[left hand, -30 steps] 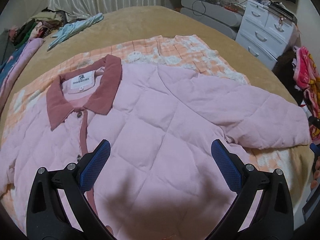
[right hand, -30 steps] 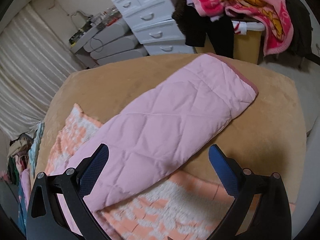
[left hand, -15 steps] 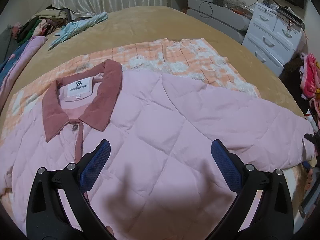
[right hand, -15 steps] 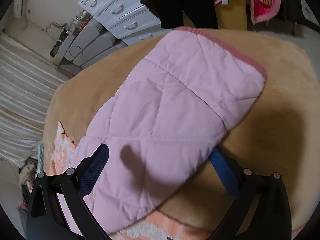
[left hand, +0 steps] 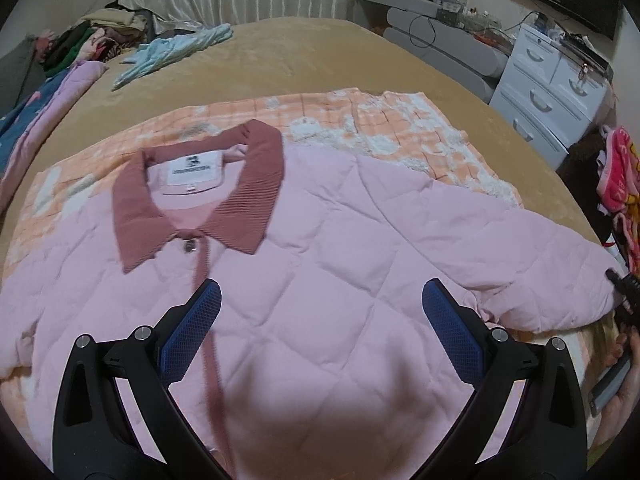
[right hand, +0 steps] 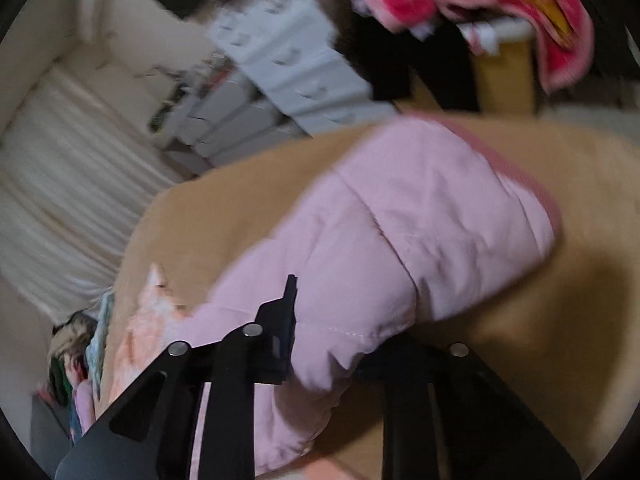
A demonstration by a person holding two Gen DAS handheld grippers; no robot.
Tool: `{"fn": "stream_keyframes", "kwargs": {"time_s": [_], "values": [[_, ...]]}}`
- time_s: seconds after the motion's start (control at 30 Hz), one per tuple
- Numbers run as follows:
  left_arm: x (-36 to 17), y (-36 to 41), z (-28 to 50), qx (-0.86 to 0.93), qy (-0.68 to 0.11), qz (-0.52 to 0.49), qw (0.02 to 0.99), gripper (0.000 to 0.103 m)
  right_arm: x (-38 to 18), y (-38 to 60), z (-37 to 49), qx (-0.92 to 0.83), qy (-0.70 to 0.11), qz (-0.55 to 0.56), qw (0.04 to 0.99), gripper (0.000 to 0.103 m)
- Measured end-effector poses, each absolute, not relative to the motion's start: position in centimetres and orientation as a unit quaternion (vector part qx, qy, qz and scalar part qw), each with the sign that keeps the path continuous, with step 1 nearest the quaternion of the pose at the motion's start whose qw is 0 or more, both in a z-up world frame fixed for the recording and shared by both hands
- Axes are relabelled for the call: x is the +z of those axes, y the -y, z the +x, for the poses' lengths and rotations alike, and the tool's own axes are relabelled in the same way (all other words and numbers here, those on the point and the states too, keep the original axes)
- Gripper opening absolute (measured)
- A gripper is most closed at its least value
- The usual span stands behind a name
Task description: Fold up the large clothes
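Observation:
A pink quilted jacket (left hand: 320,264) with a dark pink collar (left hand: 240,184) lies face up on the bed, over an orange and white checked garment (left hand: 384,132). My left gripper (left hand: 320,332) is open and empty, just above the jacket's chest. The jacket's right sleeve (right hand: 420,220) stretches toward the bed's edge. In the right wrist view, which is blurred, my right gripper (right hand: 332,340) is shut on the sleeve, with cloth bunched between the jaws. It also shows at the sleeve's end in the left wrist view (left hand: 624,292).
The tan bed cover (left hand: 304,52) reaches back to the curtains. A light blue garment (left hand: 172,52) and a pile of clothes (left hand: 80,40) lie at the far left. White drawers (left hand: 556,92) stand at the right. A pink and yellow blanket (right hand: 500,0) hangs beyond the bed.
My right gripper moved in over the sleeve and shut on it; it was open before. My left gripper stayed open while the view shifted slightly over the jacket.

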State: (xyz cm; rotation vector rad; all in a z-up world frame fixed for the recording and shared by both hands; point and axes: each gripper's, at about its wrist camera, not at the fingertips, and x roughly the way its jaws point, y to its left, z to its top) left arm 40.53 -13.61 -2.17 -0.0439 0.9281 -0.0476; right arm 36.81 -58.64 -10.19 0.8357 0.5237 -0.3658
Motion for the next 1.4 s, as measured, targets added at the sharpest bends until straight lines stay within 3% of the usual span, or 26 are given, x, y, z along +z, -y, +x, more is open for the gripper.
{"fn": "stream_keyframes", "kwargs": {"time_s": [0.23, 0.7, 1.4], "values": [[1.0, 10.2, 38.8, -0.015, -0.428, -0.033, 0.903, 0.095, -3.1, 54.0, 35.8, -0.117, -0.198, 0.323, 0.918, 0.016], [5.8, 6.0, 35.9, -0.019, -0.407, -0.051, 0.912, 0.095, 8.7, 42.6, 36.5, -0.033, -0.174, 0.188, 0.966, 0.015], [11.5, -4.2, 31.6, -0.012, -0.372, -0.123, 0.92, 0.095, 15.6, 26.5, 35.2, 0.07, -0.165, 0.07, 0.981, 0.015]]}}
